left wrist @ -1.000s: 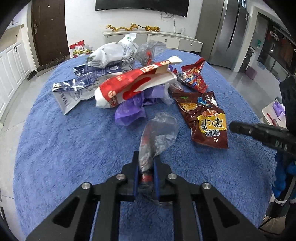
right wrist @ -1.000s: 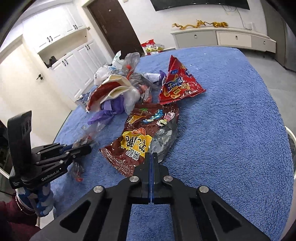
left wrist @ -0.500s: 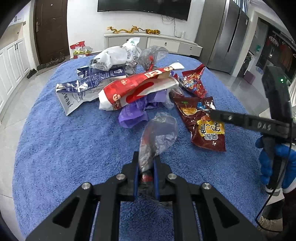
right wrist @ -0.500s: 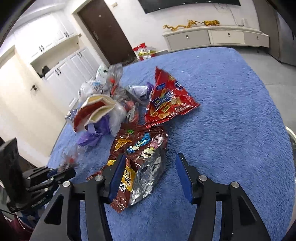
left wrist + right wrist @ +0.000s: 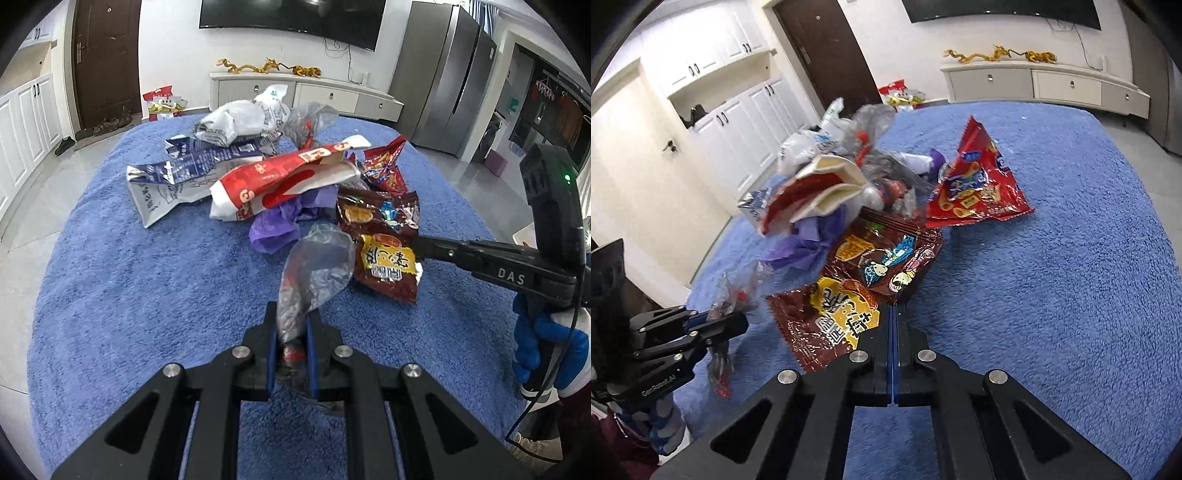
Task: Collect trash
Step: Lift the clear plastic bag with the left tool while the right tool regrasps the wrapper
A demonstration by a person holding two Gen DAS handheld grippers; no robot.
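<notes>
The left gripper (image 5: 291, 325) has its jaws closed nearly all the way on a crumpled clear plastic bag (image 5: 317, 266). The bag's neck is pinched between the blue pads and its body stands up past the fingertips, with a red scrap visible inside near the pads.

The right gripper (image 5: 893, 314) has its jaws fully together, the two blue pads meeting with no gap. Its tips lie at the near edge of a brown snack packet (image 5: 857, 295) bearing a yellow label. In the left wrist view the tip sits on the packet's right edge. Whether a fold of the packet is caught between the pads cannot be told.

The brown snack packet lies flat on the counter (image 5: 129, 295), which is covered with a blue fleecy cloth. A red snack packet (image 5: 975, 192) lies just beyond it. To the left of both sits a heap of further trash: a purple plastic bag (image 5: 277, 225), a red and white paper sleeve (image 5: 280, 181), a blue and white printed bag (image 5: 173, 177), a white plastic bag (image 5: 240, 118) and another clear bag (image 5: 310, 118).

A blue-gloved hand (image 5: 546, 343) holds the right gripper's handle at the counter's right edge.
</notes>
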